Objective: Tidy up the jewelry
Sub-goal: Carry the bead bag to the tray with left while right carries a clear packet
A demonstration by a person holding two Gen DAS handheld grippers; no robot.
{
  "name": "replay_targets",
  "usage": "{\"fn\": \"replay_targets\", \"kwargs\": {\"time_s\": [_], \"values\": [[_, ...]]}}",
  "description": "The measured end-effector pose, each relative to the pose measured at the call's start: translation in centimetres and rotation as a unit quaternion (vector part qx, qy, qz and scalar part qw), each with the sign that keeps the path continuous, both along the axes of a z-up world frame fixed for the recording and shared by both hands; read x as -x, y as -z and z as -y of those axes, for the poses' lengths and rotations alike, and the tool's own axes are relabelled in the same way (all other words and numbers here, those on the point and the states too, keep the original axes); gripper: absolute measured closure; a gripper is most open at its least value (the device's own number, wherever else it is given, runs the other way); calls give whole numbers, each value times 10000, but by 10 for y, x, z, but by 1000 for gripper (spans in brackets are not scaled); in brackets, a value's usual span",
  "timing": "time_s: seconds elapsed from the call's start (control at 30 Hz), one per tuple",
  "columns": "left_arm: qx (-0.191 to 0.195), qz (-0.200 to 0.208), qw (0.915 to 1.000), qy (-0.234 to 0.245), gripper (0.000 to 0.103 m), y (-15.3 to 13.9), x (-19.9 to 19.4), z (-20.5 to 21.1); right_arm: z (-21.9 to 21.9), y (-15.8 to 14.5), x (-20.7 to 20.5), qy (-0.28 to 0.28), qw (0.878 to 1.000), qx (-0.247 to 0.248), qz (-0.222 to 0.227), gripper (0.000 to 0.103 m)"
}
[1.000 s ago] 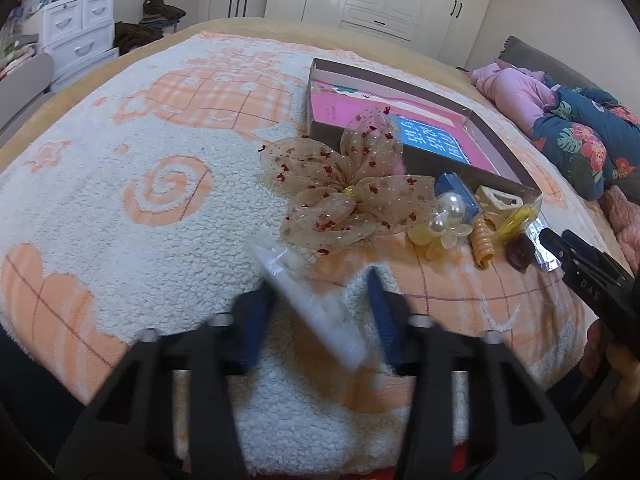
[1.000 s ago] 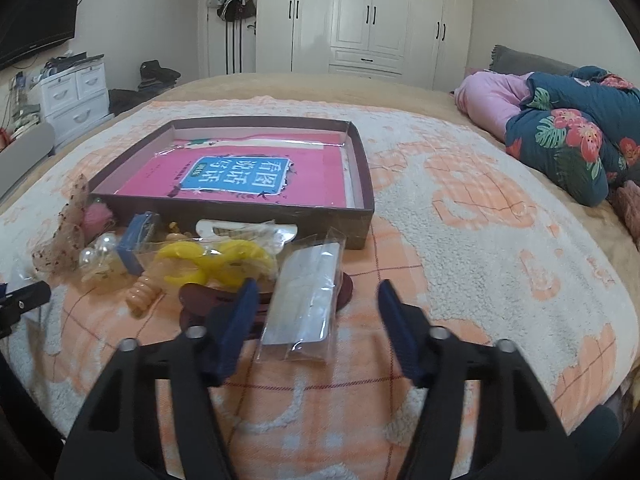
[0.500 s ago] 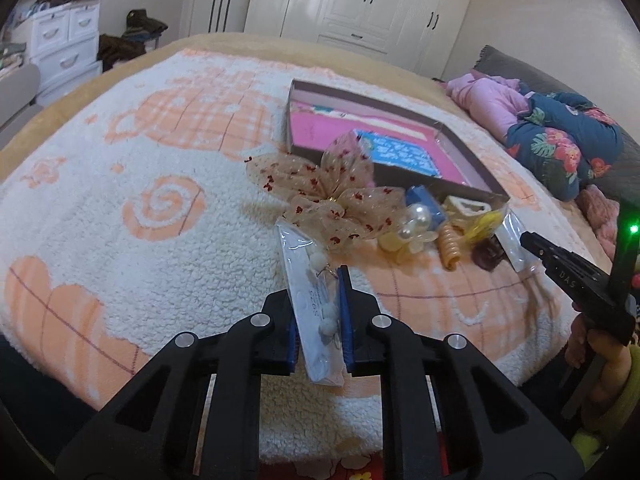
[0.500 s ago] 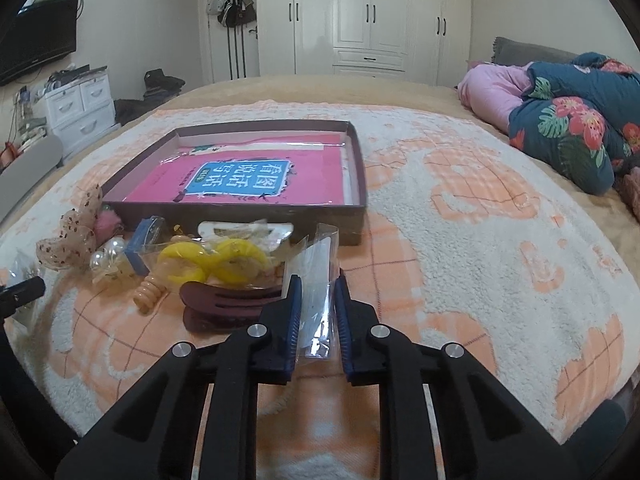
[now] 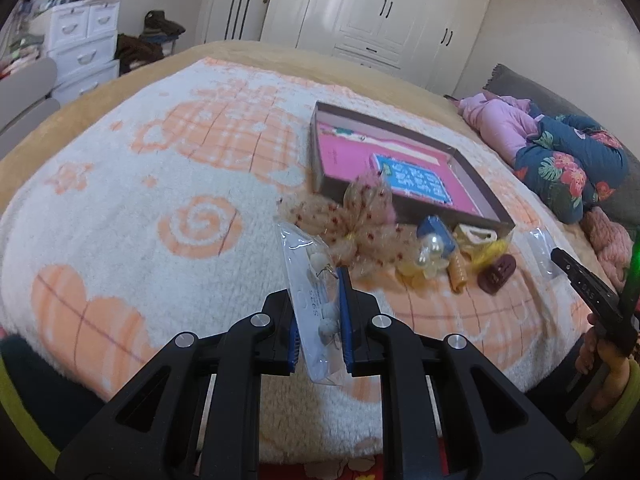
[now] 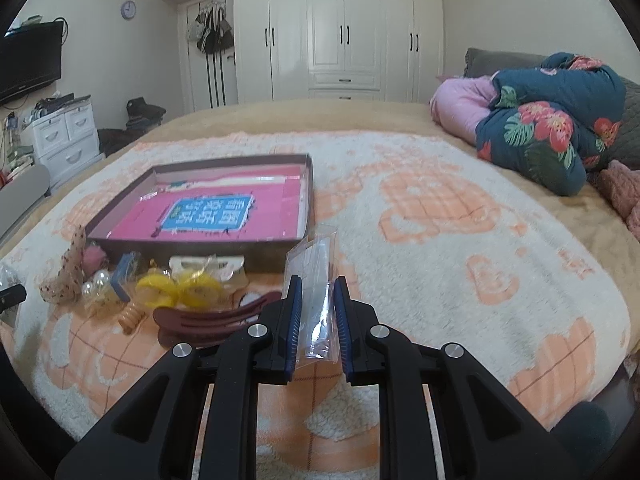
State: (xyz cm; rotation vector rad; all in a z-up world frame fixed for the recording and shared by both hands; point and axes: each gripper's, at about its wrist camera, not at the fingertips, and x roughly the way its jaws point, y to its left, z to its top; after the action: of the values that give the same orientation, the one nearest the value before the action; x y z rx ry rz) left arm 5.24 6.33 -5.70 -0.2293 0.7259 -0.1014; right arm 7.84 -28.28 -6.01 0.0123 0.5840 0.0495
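Note:
My left gripper (image 5: 318,312) is shut on a clear plastic bag of pearl earrings (image 5: 310,280) and holds it above the blanket. My right gripper (image 6: 318,312) is shut on another clear plastic bag (image 6: 316,280), lifted off the bed; that bag also shows in the left wrist view (image 5: 540,246). A brown open box (image 6: 298,242) with a pink and blue book inside lies on the bed; it also shows in the left wrist view (image 5: 320,176). In front of it lie a sheer bow (image 5: 352,224), a pearl clip (image 5: 430,248), yellow hair pieces (image 6: 176,288) and a brown hair claw (image 6: 208,318).
An orange and white fleece blanket (image 6: 440,240) covers the bed. A floral quilt and pink bundle (image 6: 552,120) lie at the far right. White drawers (image 6: 64,136) stand to the left, wardrobes (image 6: 340,32) behind. The right gripper's body (image 5: 588,288) is at the left view's right edge.
Both grippers closed from open onto their plastic bags, then lifted them off the blanket. The views have risen and pulled back from the bed.

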Motion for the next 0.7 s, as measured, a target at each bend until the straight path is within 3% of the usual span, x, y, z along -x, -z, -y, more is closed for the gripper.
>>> {"fn": "replay_targets", "kwargs": {"time_s": [0.5,0.7], "values": [[-51,537,9982,261,94,-34,-76,23,1,-17,-23,-73,9997,-20,223,87],[35,521,9980,365,94,-35,-112,36,-3,-24,-43,-185,9994,-86,287,87]]}}
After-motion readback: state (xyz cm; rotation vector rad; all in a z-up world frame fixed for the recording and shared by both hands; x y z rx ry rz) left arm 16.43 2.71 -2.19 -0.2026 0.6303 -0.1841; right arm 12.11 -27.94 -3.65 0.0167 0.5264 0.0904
